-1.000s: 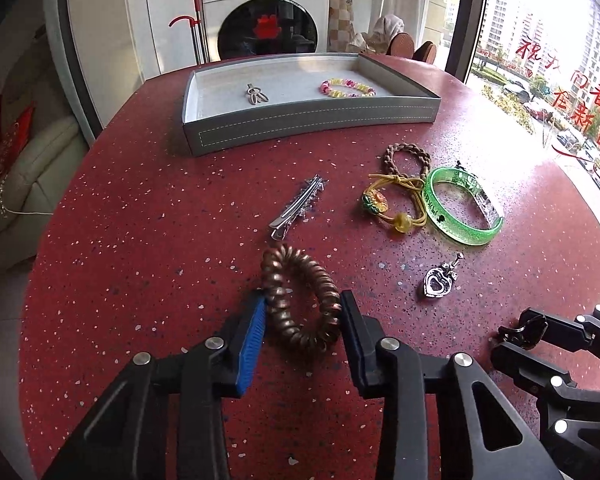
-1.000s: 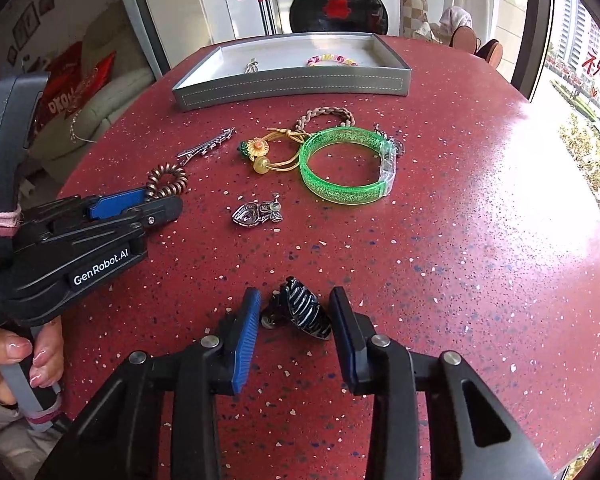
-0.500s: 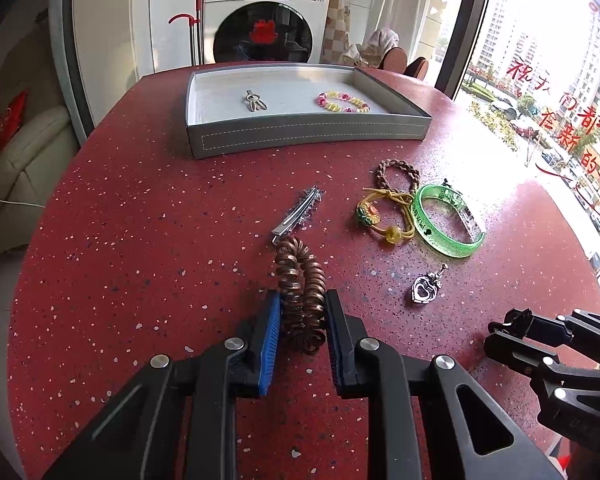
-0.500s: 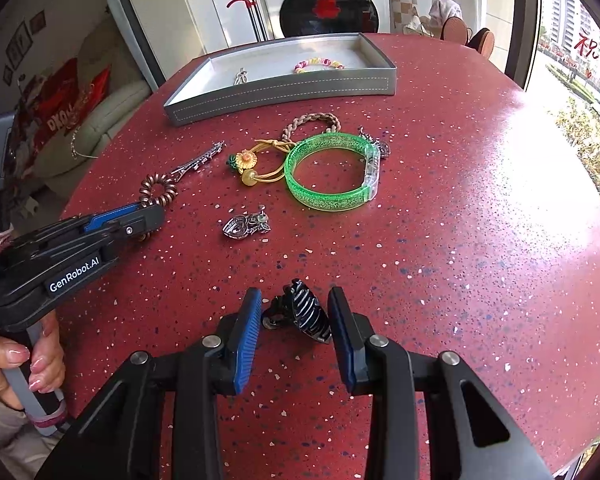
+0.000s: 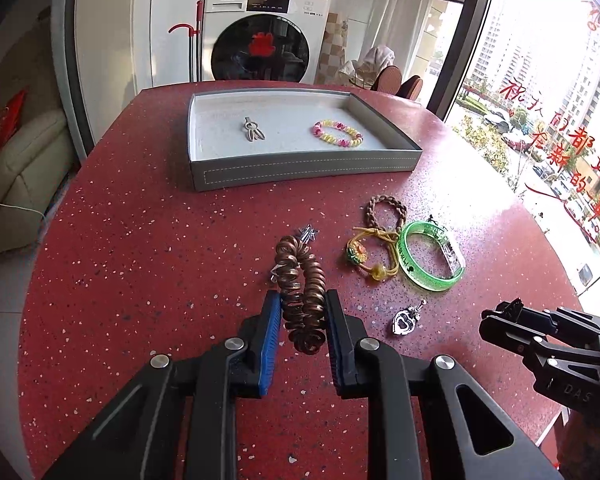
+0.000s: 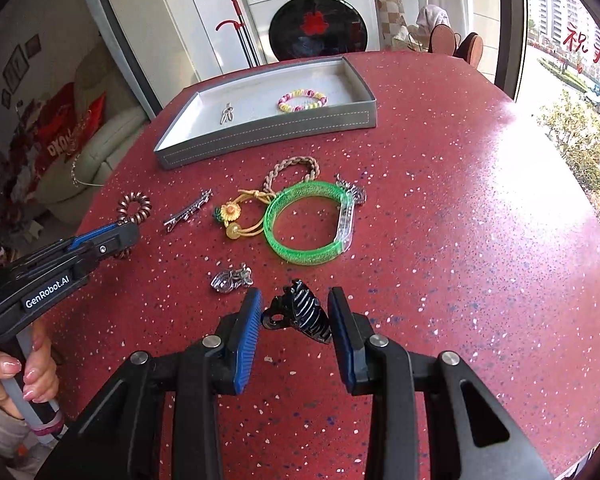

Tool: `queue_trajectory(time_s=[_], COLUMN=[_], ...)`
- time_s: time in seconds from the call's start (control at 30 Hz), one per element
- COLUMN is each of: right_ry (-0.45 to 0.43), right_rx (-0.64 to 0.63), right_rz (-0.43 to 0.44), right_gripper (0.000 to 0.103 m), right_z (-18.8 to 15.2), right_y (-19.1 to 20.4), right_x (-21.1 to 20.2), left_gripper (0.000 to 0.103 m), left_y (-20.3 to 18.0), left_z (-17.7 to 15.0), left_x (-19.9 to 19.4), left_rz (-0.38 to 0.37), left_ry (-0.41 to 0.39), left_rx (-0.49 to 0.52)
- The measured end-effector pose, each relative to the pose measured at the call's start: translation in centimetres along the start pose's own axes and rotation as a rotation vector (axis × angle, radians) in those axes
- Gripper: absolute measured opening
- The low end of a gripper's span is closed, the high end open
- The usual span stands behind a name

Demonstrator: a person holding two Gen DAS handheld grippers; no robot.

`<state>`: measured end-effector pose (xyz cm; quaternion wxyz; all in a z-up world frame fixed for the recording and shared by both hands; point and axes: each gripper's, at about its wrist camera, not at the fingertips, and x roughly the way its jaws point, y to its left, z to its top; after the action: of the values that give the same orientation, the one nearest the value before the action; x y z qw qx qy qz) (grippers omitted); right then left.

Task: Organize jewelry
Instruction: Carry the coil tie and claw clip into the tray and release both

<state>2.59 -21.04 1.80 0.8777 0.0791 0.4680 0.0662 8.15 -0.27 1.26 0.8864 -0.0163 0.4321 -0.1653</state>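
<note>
My left gripper (image 5: 303, 312) is shut on a brown spiral hair tie (image 5: 302, 288) and holds it above the red table; it also shows in the right wrist view (image 6: 134, 210). My right gripper (image 6: 294, 312) is open around a black hair claw (image 6: 300, 318) that lies on the table, its pads apart from it. The grey tray (image 5: 300, 168) at the back holds a silver charm (image 5: 253, 130) and a pink-yellow bead bracelet (image 5: 336, 133).
On the table lie a silver hair clip (image 6: 188, 211), a yellow flower cord (image 6: 240, 216), a braided band (image 6: 292, 168), a green bangle (image 6: 310, 222) and a heart pendant (image 5: 406, 320). A washing machine (image 5: 260, 36) stands behind the table. A sofa (image 5: 8, 184) is left.
My left gripper closed on the spiral hair tie and lifted it off the table, squeezing it upright. My right gripper stayed open around the black claw.
</note>
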Motion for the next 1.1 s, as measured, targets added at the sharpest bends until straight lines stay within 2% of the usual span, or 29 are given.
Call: queue_trajectory(time_s=[0.5, 0.83, 1.1], right_ry=[-0.089, -0.112, -0.080], right_rx=[0.006, -0.024, 0.005], right_rz=[0.016, 0.044, 0.061], right_gripper=[0.037, 0.037, 0.037], right_z=[10.1, 16.9, 21.8], right_y=[-1.5, -1.0, -2.1], right_x=[0.1, 1.9, 5.5], left_gripper=[0.040, 0.040, 0.040], left_y=[0.7, 1.0, 1.6], left_z=[7.7, 13.0, 17.6], left_x=[-0.6, 1.4, 4.2], left_rz=[-0.025, -0.022, 0.003], left_ry=[-0.084, -0.085, -0.086], left_rx=[0.015, -0.002, -0.026])
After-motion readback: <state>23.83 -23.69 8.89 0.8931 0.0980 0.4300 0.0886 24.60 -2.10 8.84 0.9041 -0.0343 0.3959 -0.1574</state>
